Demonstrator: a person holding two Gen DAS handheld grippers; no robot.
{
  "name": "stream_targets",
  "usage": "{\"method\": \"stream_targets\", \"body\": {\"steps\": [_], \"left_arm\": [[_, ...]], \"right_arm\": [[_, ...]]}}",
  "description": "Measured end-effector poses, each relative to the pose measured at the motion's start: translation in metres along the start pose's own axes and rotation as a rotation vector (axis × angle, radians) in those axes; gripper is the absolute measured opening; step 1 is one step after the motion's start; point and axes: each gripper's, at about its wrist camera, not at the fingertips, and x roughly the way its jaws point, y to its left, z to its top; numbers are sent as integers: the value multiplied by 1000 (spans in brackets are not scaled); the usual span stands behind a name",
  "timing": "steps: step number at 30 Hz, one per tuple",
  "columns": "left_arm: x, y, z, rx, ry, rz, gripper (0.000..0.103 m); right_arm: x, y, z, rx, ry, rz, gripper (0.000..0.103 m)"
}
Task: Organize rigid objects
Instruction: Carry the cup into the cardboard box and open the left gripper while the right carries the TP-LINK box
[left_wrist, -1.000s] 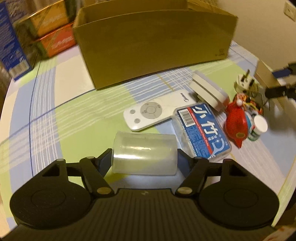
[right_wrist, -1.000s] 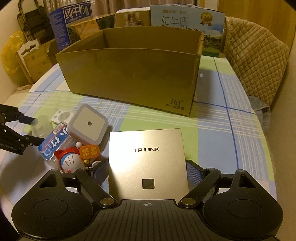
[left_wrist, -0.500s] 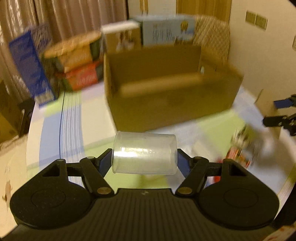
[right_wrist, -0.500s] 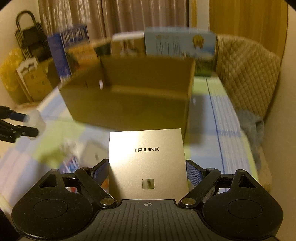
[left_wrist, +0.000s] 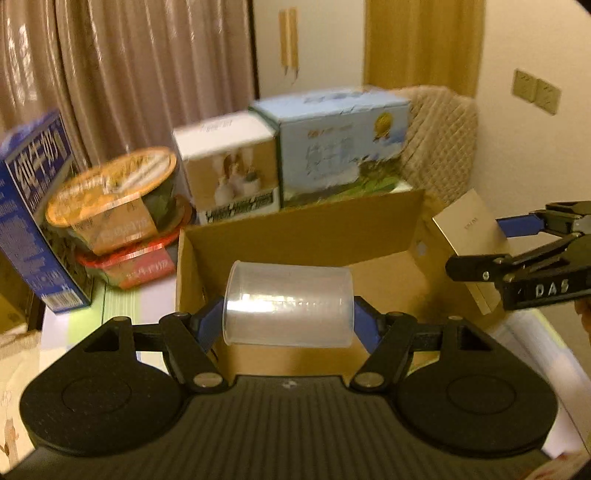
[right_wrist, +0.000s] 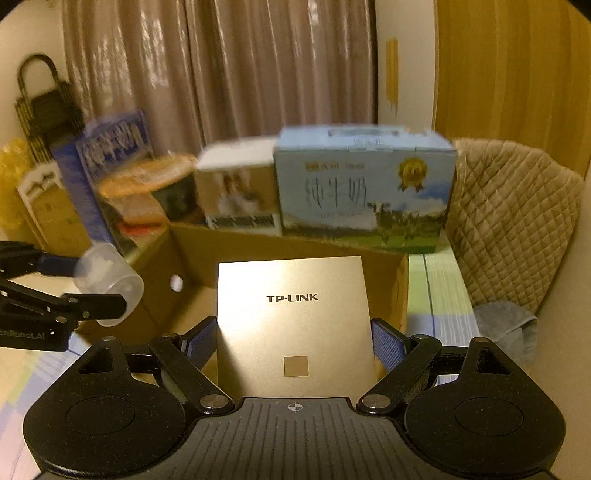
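We found the left gripper (left_wrist: 289, 321) clamping a cup (left_wrist: 288, 303), the right gripper (right_wrist: 293, 341) a panel (right_wrist: 293, 325), both at the carton (left_wrist: 295, 236) (12 o'clock); neither released.

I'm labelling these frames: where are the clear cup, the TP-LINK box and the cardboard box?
clear cup (left_wrist: 288, 304): left wrist view, middle of its side wall.
TP-LINK box (right_wrist: 293, 321): right wrist view, centre of its gold face.
cardboard box (left_wrist: 303, 236): left wrist view, inner back wall.

left gripper (left_wrist: 289, 317) | clamps clear cup (left_wrist: 289, 304) sideways | over open cardboard box (left_wrist: 299, 236)
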Motion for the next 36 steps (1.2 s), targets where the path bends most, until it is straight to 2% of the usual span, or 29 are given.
{"method": "stream_targets", "body": {"steps": [6,16,17,18,23,36], "left_arm": [[39,4,-13,18,63,25,68],[64,3,-25,20,90,22,69],[65,4,-26,18,87,27,76],[64,5,-27,14,79,39,85],[57,13,-26,-20,47,36,86],[34,23,-27,-23,5,46,86]], "right_arm": [[47,1,-14,-14,96,2,83],[71,8,-25,-41,132,9,83],[72,9,-26,-45,135,8,83],[73,9,-26,-47,135,6,83],[76,6,-28,-41,138,-1,84],[80,6,-31,-34,153,7,84]]}}
